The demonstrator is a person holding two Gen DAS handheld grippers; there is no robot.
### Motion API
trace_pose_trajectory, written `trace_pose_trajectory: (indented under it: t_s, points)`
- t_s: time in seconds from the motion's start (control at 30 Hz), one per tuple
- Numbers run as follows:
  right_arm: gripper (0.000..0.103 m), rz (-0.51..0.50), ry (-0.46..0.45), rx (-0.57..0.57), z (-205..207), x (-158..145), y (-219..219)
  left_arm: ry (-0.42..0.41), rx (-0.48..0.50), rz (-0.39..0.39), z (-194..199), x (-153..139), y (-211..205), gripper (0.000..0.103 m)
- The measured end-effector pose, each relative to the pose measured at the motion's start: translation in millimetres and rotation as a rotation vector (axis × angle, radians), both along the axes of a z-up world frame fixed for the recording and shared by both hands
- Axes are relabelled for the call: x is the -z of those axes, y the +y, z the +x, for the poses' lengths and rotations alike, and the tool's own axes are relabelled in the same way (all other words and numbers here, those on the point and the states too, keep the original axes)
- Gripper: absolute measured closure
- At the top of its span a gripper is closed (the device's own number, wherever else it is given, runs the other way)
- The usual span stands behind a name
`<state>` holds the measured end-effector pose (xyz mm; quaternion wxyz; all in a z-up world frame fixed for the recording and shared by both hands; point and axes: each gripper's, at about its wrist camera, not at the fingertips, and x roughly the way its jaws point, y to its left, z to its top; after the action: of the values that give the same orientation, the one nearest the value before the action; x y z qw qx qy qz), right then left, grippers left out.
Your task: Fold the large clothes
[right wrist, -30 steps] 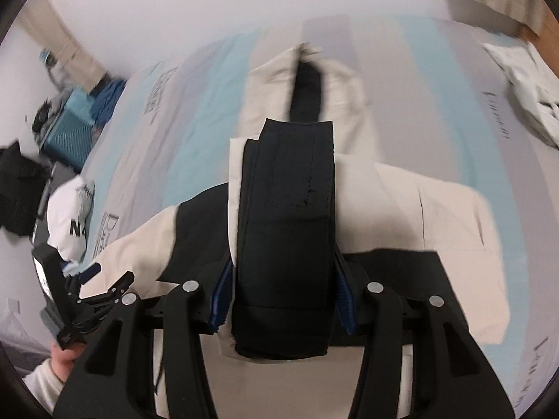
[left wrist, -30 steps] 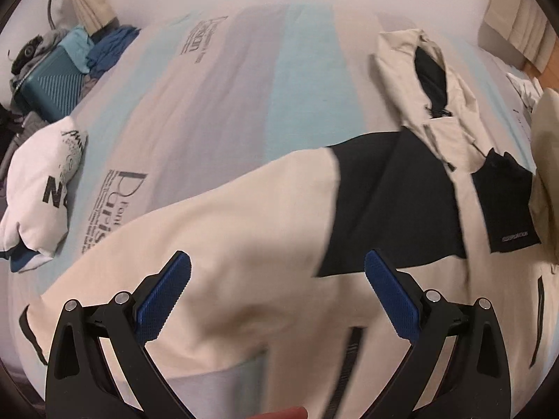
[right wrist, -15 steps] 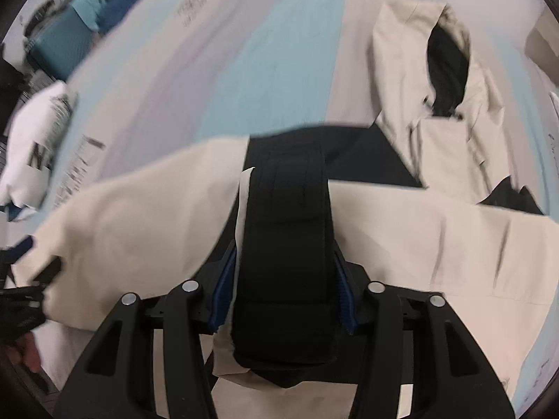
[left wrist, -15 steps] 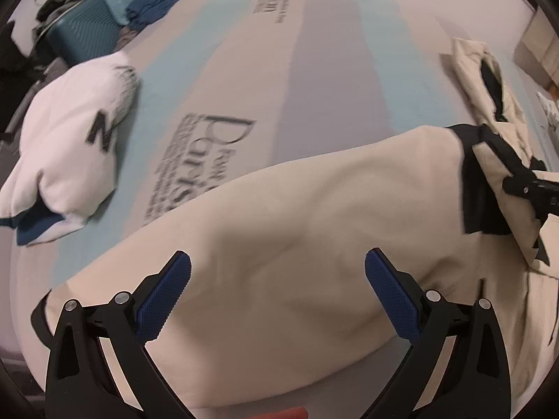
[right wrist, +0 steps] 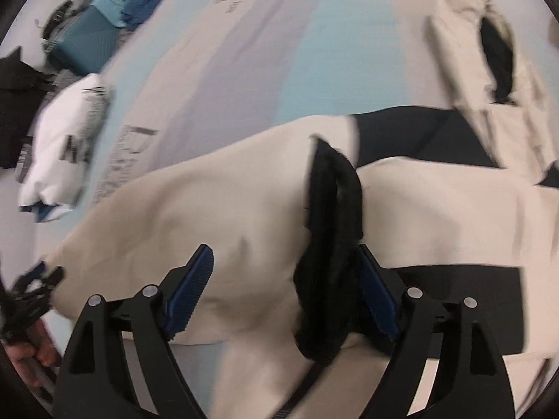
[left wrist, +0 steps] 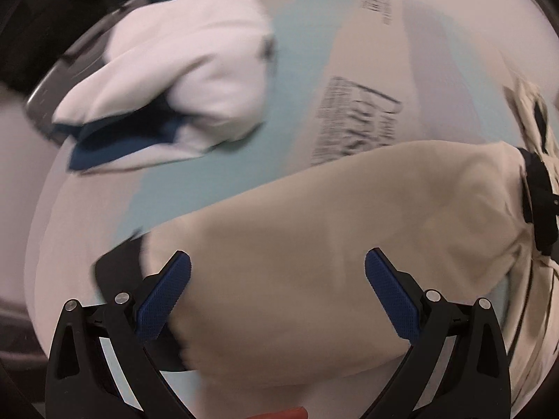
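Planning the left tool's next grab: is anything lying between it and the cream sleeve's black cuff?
Nothing visible does. The left tool hovers open right over the cream sleeve, and the black cuff lies uncovered beside its left pad.

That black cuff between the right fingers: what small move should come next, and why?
Probably lift the right gripper clear. Its jaws are opening, and the black cuff now only leans on one pad, already laid across the cream jacket on the bed. The open left gripper hovers over the sleeve.

Words on bed sheet [left wrist: 356,122]: too blurry to read
White top [left wrist: 181,80]: smeared by blur
Jacket [right wrist: 489,366]: cut off at the bottom edge
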<state>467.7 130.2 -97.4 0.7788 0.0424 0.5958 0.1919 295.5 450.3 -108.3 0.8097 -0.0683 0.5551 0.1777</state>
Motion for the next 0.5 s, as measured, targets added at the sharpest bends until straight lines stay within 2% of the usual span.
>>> trace_pose_trajectory:
  t_s: [0.1,0.17,0.2,0.37,0.5]
  points:
    - [0.020,0.002,-0.014,-0.027,-6,-7,14,-0.006,-0.023,-0.024,-15,-2,25,0.006]
    - [0.016,-0.034,-0.071,-0.036,-15,-17,23,-0.019,-0.020,-0.043,-23,-6,35,0.006]
    - [0.014,-0.041,-0.095,-0.037,-19,-21,24,-0.026,-0.035,-0.015,-30,-11,42,0.006]
    - [0.014,-0.100,-0.158,-0.063,-28,-30,23,-0.050,-0.110,-0.022,-59,-21,75,0.006]
    - [0.014,-0.146,-0.166,-0.073,-28,-28,20,-0.027,-0.173,-0.060,-75,-6,105,0.006]
